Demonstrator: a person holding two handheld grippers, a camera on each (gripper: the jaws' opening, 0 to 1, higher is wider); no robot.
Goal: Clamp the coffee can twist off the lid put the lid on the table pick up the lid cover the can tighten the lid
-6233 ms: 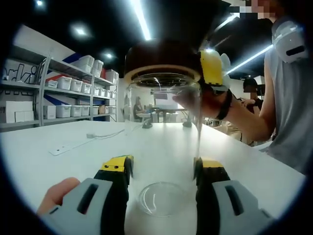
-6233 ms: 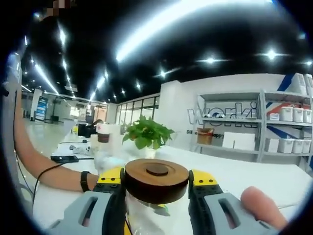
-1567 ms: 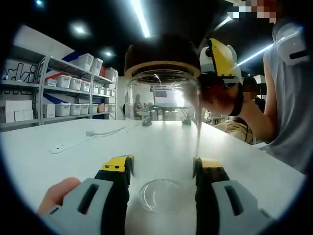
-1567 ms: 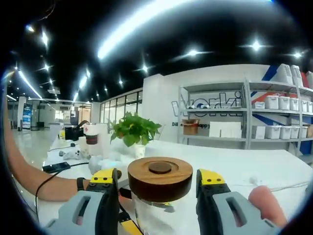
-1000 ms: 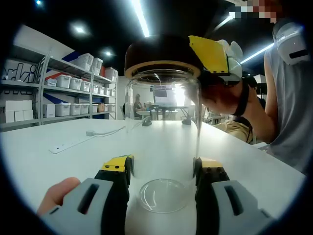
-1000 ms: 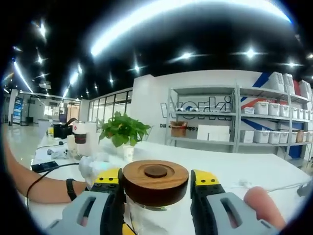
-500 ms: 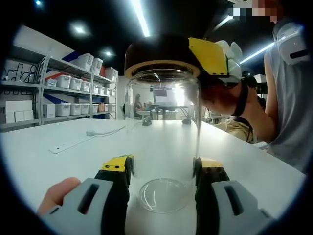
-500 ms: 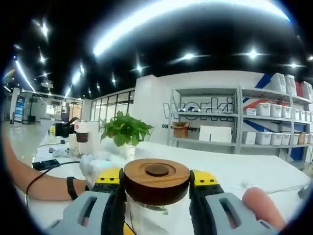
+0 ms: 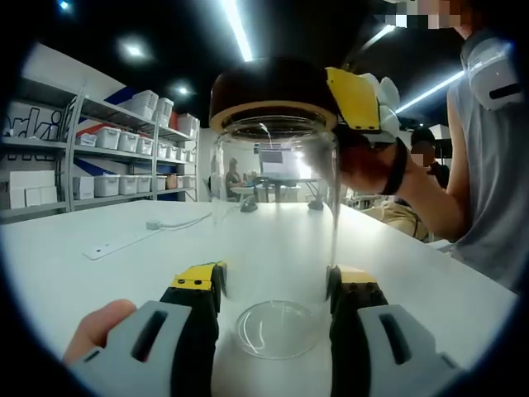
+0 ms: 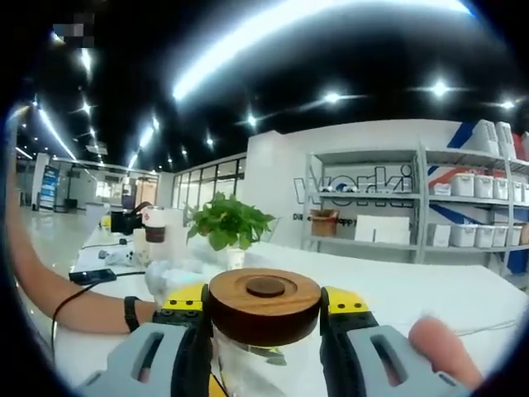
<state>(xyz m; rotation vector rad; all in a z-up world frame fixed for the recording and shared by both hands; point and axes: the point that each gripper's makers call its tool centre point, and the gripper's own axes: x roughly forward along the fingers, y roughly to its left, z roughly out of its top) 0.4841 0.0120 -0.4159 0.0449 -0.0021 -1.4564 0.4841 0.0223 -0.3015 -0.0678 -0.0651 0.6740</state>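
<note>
A clear glass coffee can [image 9: 275,223] stands on the white table [image 9: 116,265], empty, with my left gripper [image 9: 275,281] shut on its lower body. Its round wooden lid [image 9: 273,91] sits on the mouth. From the right in the left gripper view, my right gripper [image 9: 357,99] holds that lid, a yellow pad pressed against its side. In the right gripper view the wooden lid [image 10: 264,304] with a dark centre disc lies between the yellow-tipped jaws of my right gripper [image 10: 264,308], both touching it, and the glass can [image 10: 264,364] shows beneath.
Shelves with white bins [image 9: 107,149] line the wall at left. A white power strip with its cable [image 9: 124,241] lies on the table. A potted plant [image 10: 227,227], cups and a phone [image 10: 97,275] stand on a far table. A person's arm [image 9: 421,198] reaches in from the right.
The right gripper opened off the lid 1.6 s ago, closed on it again, and has since turned slightly around it. The left gripper and the can stay still.
</note>
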